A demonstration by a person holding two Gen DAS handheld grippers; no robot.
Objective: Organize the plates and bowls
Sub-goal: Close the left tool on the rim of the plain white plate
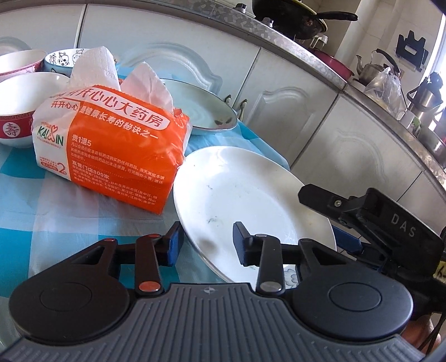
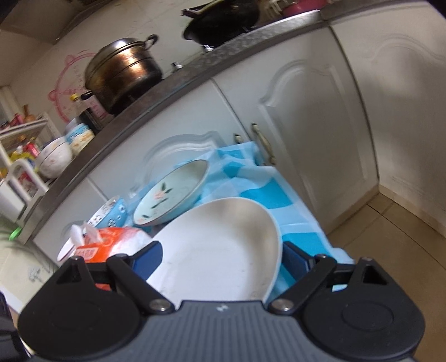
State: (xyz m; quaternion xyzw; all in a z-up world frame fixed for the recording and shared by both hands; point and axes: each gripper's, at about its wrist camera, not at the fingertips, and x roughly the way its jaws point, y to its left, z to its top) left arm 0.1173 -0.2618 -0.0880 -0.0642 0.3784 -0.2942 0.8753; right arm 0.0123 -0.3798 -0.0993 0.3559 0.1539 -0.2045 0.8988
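Observation:
A large white plate (image 1: 251, 192) (image 2: 220, 250) lies on the blue checked tablecloth (image 1: 69, 211). My left gripper (image 1: 207, 245) straddles its near left rim, one pad over the cloth and the other above the plate, with a wide gap and no contact. My right gripper (image 1: 329, 220) (image 2: 221, 261) comes in at the plate's right rim, one finger above it and a blue pad below, jaws wide apart. Behind lies a pale green flower plate (image 1: 200, 111) (image 2: 170, 192). At the far left stand a red-banded white bowl (image 1: 19, 111), a pink-rimmed bowl (image 1: 19, 62) and a blue cartoon bowl (image 1: 64, 60) (image 2: 111, 214).
An orange tissue pack (image 1: 111, 156) (image 2: 111, 245) sits just left of the white plate. White cabinet doors (image 1: 306, 125) rise close behind the table. The counter above holds a black wok (image 1: 290, 19), a kettle (image 1: 373, 66) and a steamer pot (image 2: 122, 75).

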